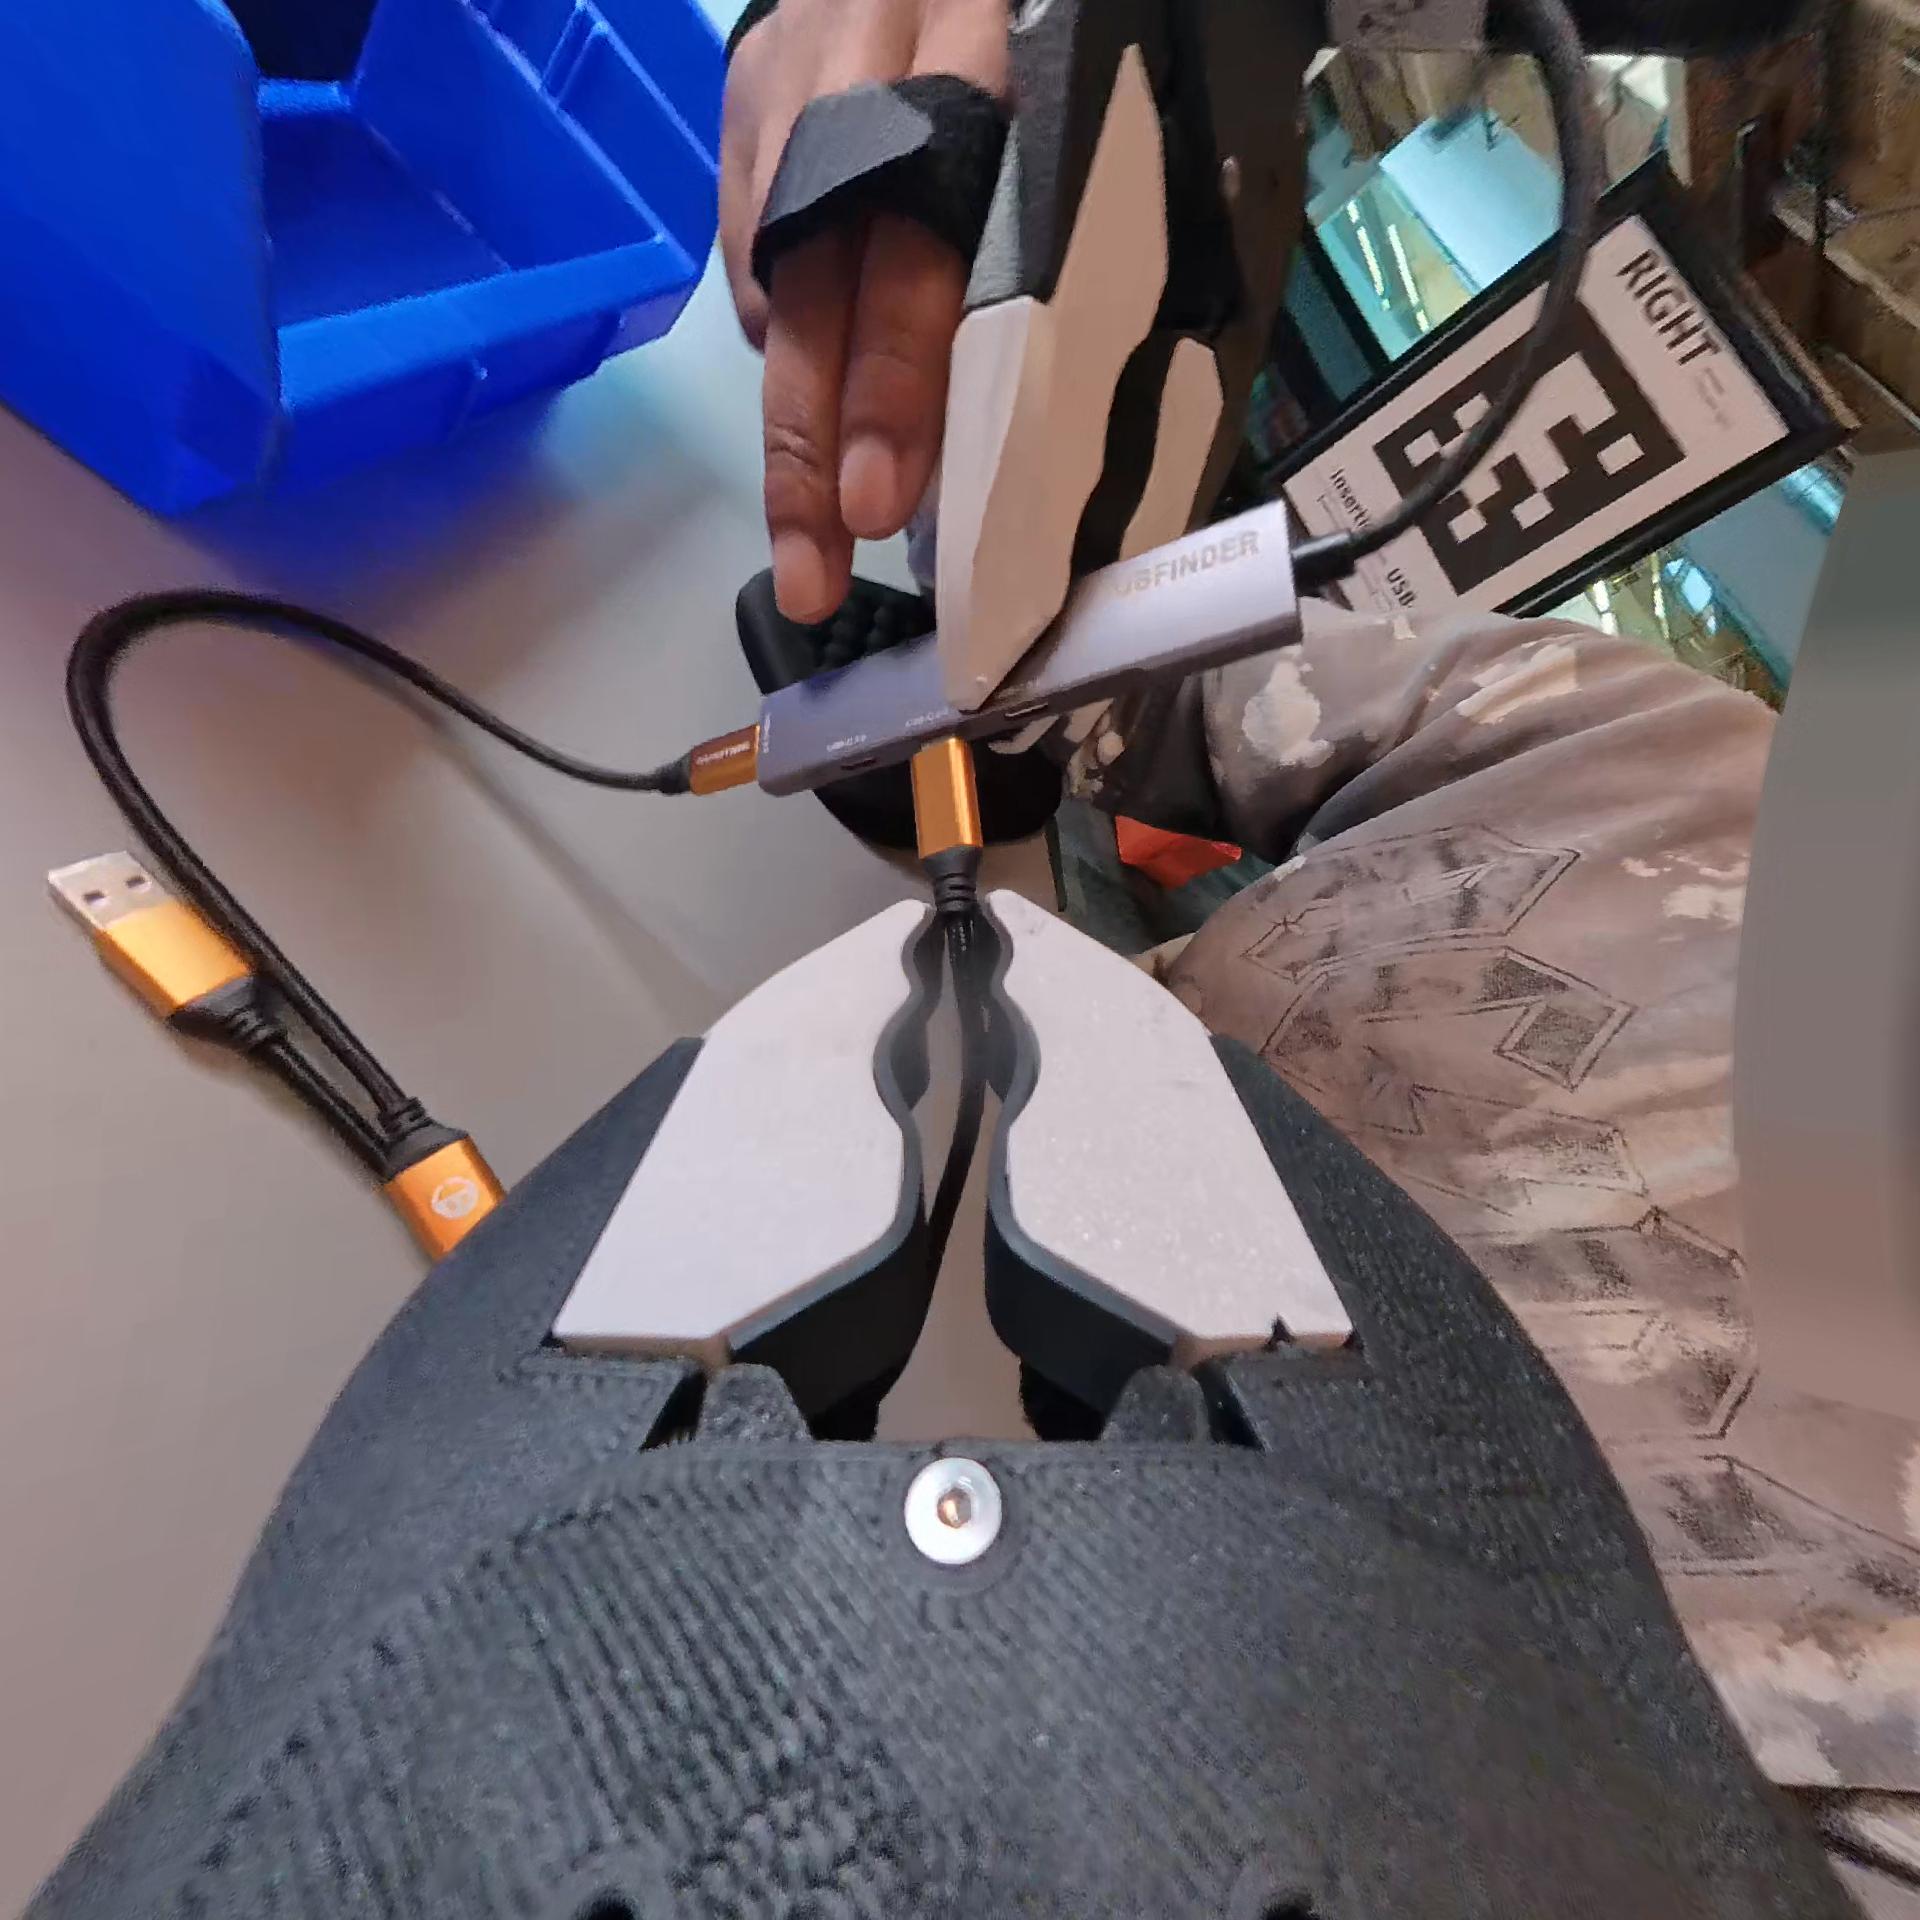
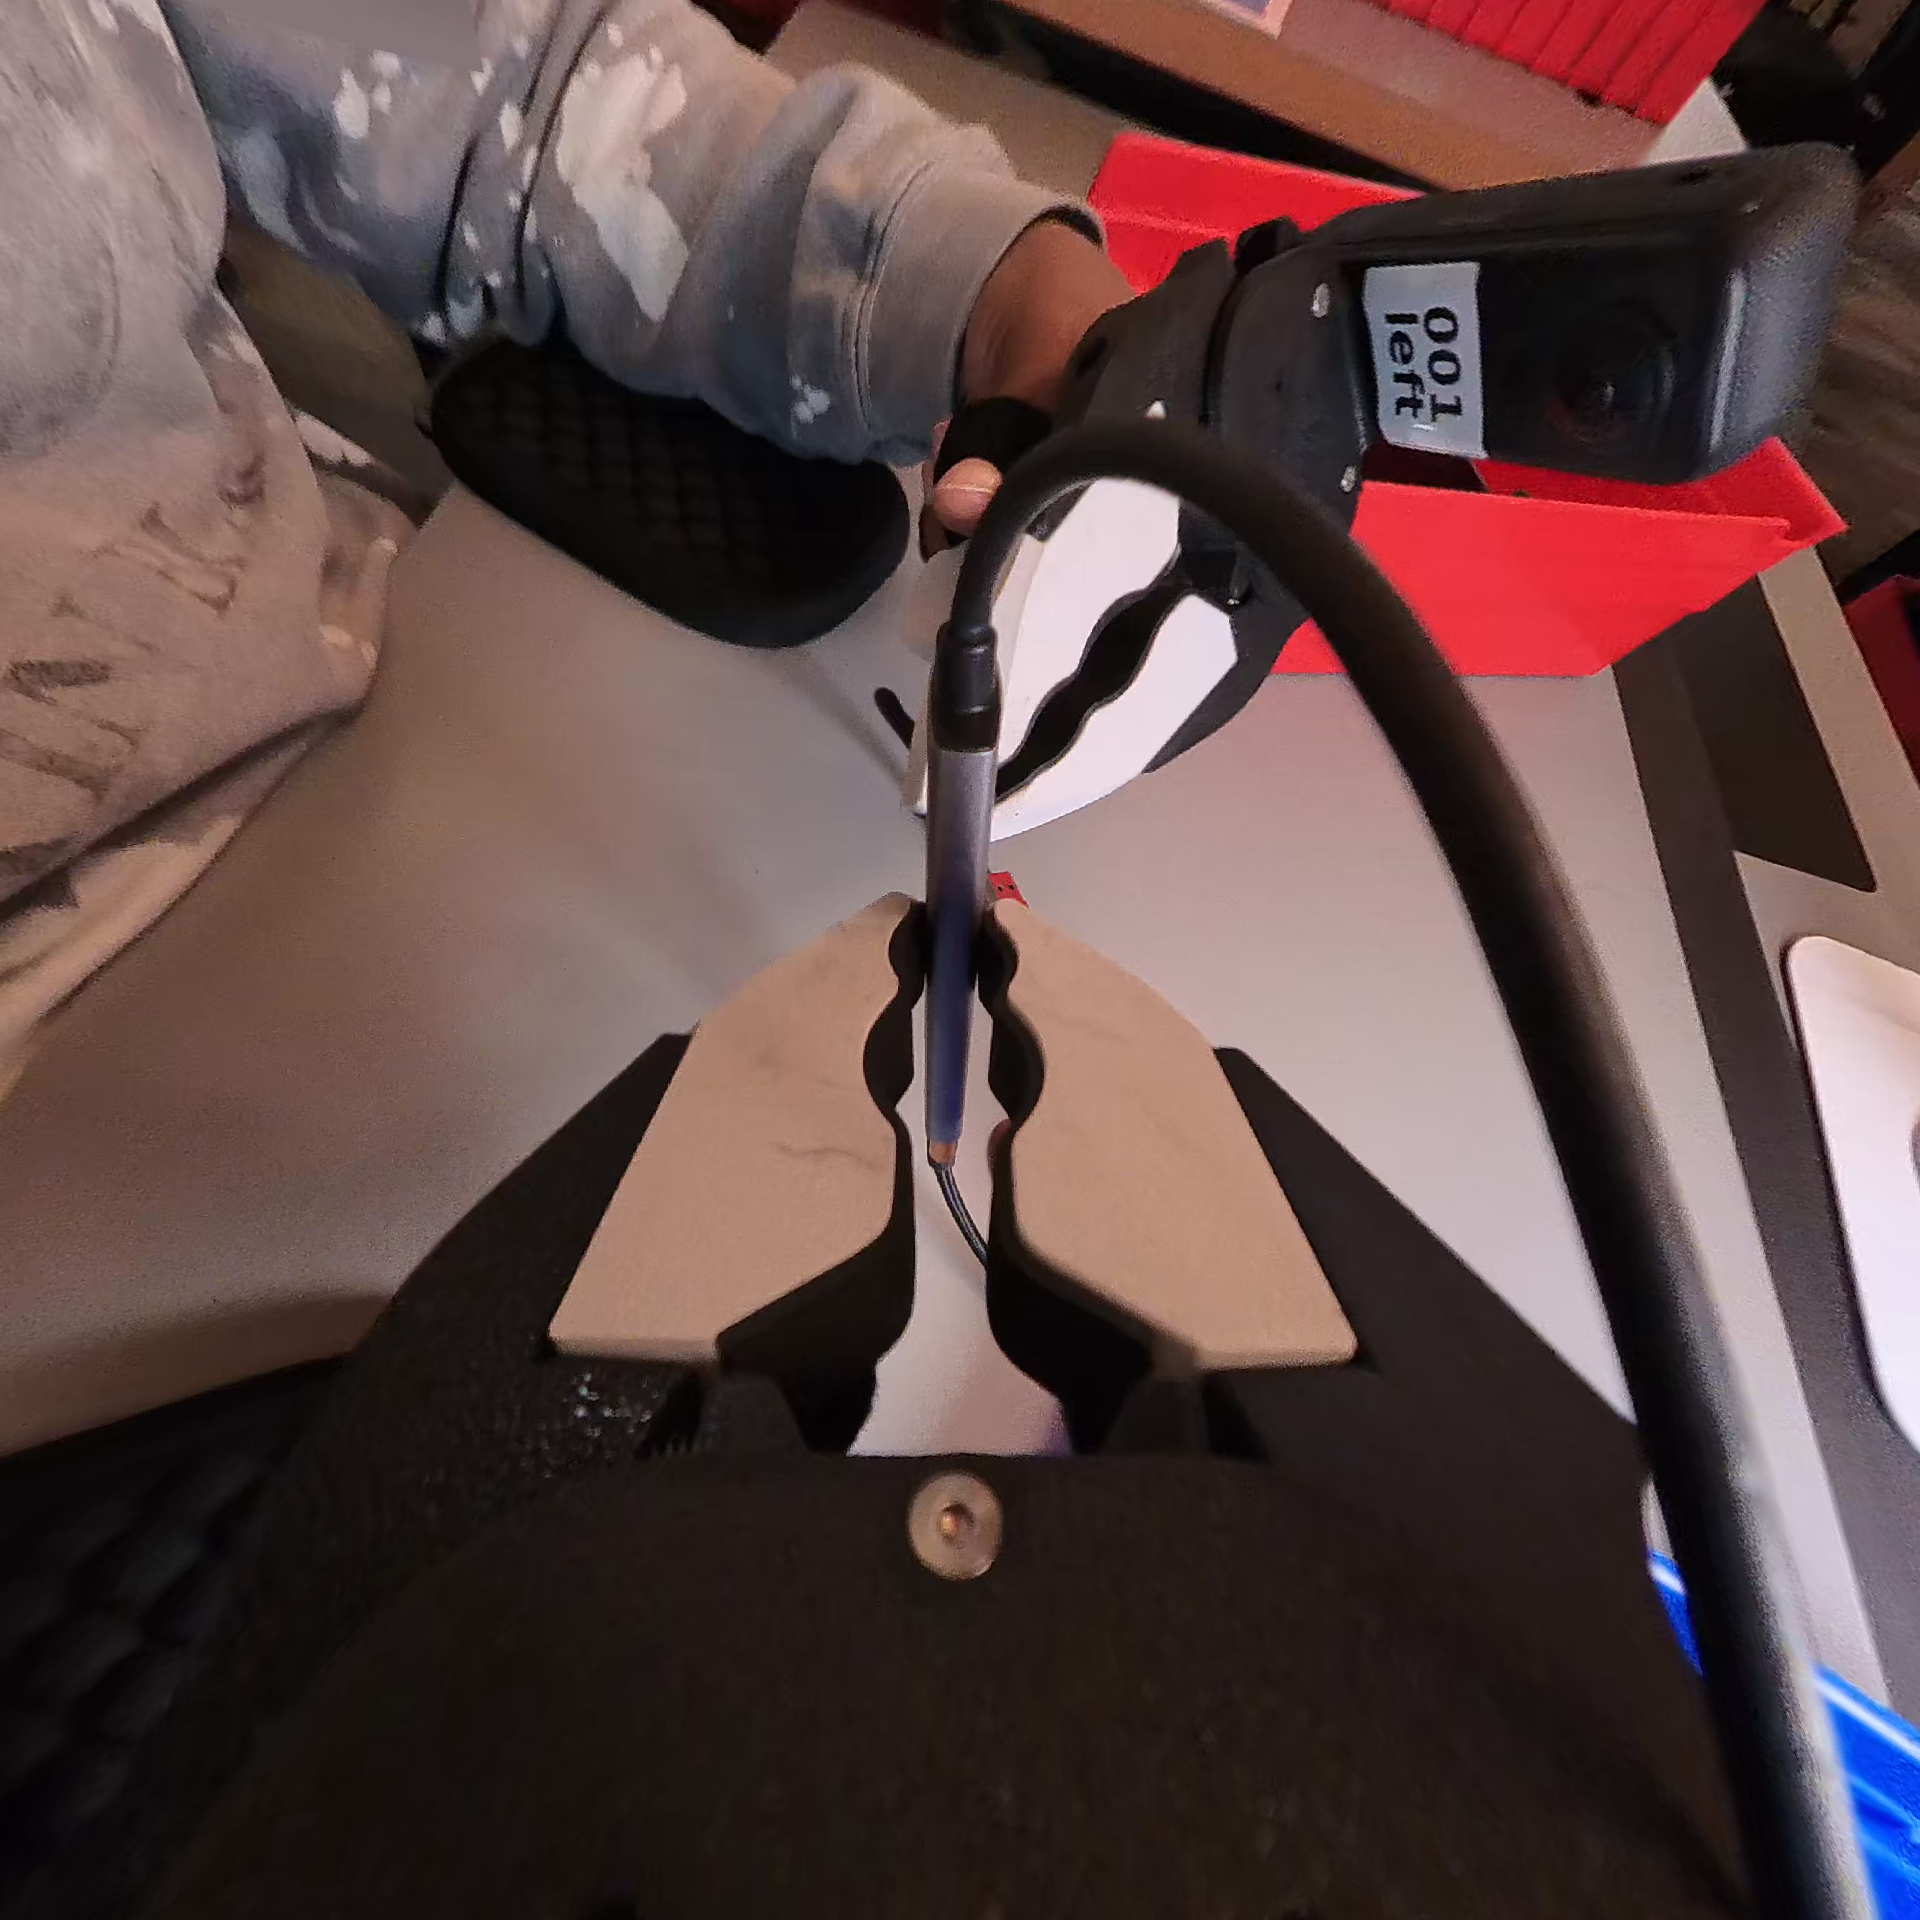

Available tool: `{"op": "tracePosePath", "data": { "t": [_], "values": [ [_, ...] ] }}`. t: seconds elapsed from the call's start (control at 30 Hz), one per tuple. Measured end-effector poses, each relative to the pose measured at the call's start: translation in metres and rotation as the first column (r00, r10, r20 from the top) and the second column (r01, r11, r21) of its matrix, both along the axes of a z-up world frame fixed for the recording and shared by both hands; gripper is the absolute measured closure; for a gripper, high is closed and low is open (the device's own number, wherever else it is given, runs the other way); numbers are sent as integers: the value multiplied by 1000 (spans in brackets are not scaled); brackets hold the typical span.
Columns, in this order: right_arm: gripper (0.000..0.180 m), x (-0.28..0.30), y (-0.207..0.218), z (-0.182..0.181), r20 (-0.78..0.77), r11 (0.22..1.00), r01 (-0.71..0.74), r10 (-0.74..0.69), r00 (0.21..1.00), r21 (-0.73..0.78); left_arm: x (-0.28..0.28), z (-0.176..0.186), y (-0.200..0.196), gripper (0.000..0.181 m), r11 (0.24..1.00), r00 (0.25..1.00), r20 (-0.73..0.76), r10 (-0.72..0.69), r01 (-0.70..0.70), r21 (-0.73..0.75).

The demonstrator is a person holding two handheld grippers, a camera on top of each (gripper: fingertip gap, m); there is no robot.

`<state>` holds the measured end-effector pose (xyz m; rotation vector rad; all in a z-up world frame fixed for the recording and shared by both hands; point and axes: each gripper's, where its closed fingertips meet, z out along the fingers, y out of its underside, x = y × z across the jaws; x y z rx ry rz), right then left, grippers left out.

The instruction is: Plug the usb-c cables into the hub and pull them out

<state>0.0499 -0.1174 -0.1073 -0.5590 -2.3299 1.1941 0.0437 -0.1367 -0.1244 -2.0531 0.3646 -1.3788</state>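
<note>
1. The right gripper was closed on the hub, a slim grey bar held clear of the grey table. In the right wrist view the hub ran edge-on between the fingers, so the clamp pressed its two broad faces; that probably left the port side free and braced the hub against a push or pull.

2. The left gripper was nearly closed, its tips pinching the black cord just behind the orange plug. That plug sat in a port on the hub's long side, in line with the fingers, which suits a straight pull or push along the port axis.

3. A second orange plug was seated in the hub's end port, and its black cable looped down to the table.

4. Loose ends lay on the table to the left: a USB-A connector and another orange connector, well apart from the hub.

5. The hub's own thick black lead arched up and away from its far end, clear of both grippers.

6. Whether the side plug was fully home I could not tell; it looked deep, but the seam was small and slightly blurred.

7. A blue bin stood behind, untouched.
</note>
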Motion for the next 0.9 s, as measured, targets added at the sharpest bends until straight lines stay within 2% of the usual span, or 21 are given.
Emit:
{"op": "tracePosePath", "data": {
  "t": [0.13,0.2,0.3,0.4,0.5,0.63,0.8,0.9],
  "values": [
    [171,-7,6,7,20,993,46,-44,999,-107,-7,12,5,176,998,998,56,36,-39,43],
    [169,-8,6,-1,51,995,49,-44,998,-92,-7,20,5,176,998,994,107,34,-40,56],
    [170,-9,4,-13,88,997,42,-36,995,-68,-6,14,5,176,997,998,55,38,-41,58],
    [171,-11,8,-11,110,992,67,-56,992,-106,-10,15,10,176,994,995,53,83,-87,66],
    [171,-13,12,-11,129,987,93,-76,989,-128,-12,14,14,175,979,989,-77,125,-111,170],
    [170,-14,15,-9,152,982,112,-88,984,-155,-15,12,19,163,943,949,-243,200,-120,311],
    [171,-19,14,-17,174,984,146,-127,976,-102,-15,8,26,173,905,874,-397,279,-101,414],
    [170,-21,9,-20,178,986,141,-123,976,-92,-15,15,26,173,907,887,-360,288,-131,401]
  ]
}}
